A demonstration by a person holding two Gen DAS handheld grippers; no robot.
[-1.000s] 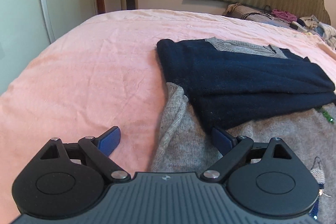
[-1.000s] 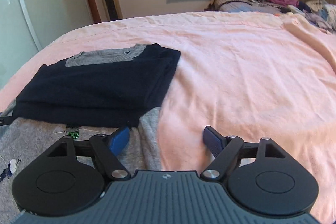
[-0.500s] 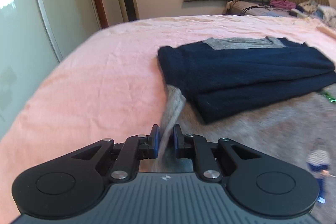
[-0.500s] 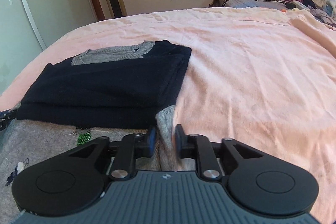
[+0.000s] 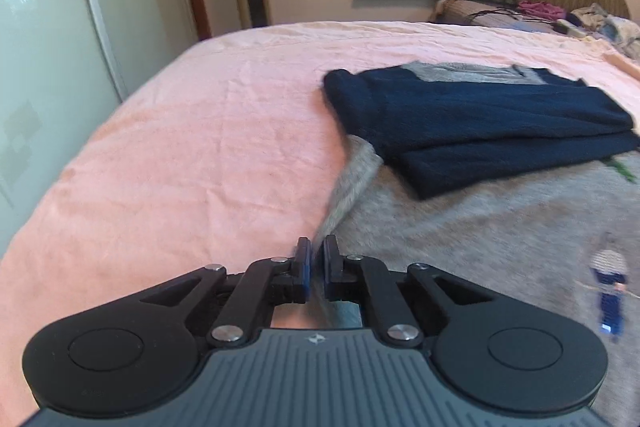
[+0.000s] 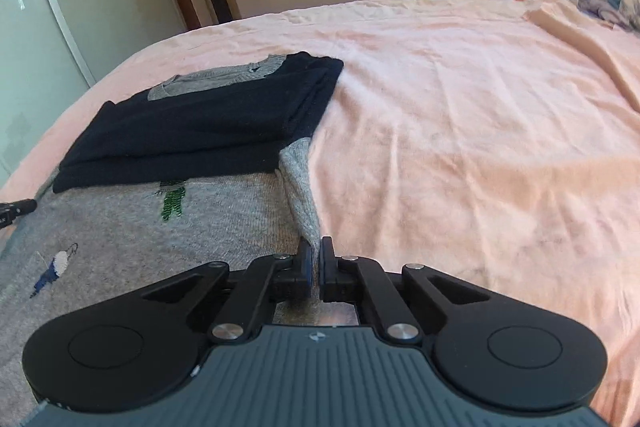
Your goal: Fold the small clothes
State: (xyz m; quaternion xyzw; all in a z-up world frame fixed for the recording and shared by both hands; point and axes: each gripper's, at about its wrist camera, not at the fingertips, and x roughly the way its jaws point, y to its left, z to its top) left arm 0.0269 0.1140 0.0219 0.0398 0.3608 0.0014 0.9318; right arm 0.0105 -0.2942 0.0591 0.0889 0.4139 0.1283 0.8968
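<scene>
Jaws of the left gripper (image 5: pixel 315 269) are clenched on the left side edge of the grey sweater (image 5: pixel 480 239), at lower centre of the left wrist view. They have just been closing, and a ridge of grey knit runs from between the pads up toward the middle of the frame. The sweater body spreads to the lower right, with a small embroidered figure (image 5: pixel 609 287) near the right border. Its upper part, folded over and showing navy blue (image 5: pixel 472 131), lies at centre right, with the grey collar at its far edge. All of it rests on the pink bed cover (image 5: pixel 192 155).

Procedure for this step, judged from the layout: the next fold carries the lower body up over the navy part. Lift both held edges together and keep them level, so that the knit stays taut between the two grips and does not sag. Carry the edges toward the collar without dragging the navy part out of line.

Jaws of the right gripper (image 6: pixel 315 263) are likewise clenched, on the right side edge of the same sweater, at lower centre of the right wrist view; they too have just been closing. A raised pleat of grey fabric runs from the pads up to the corner of the navy part. The sweater body lies to the lower left, bearing a green embroidered motif (image 6: pixel 173 201). Bare pink cover fills the right half of the frame.
</scene>
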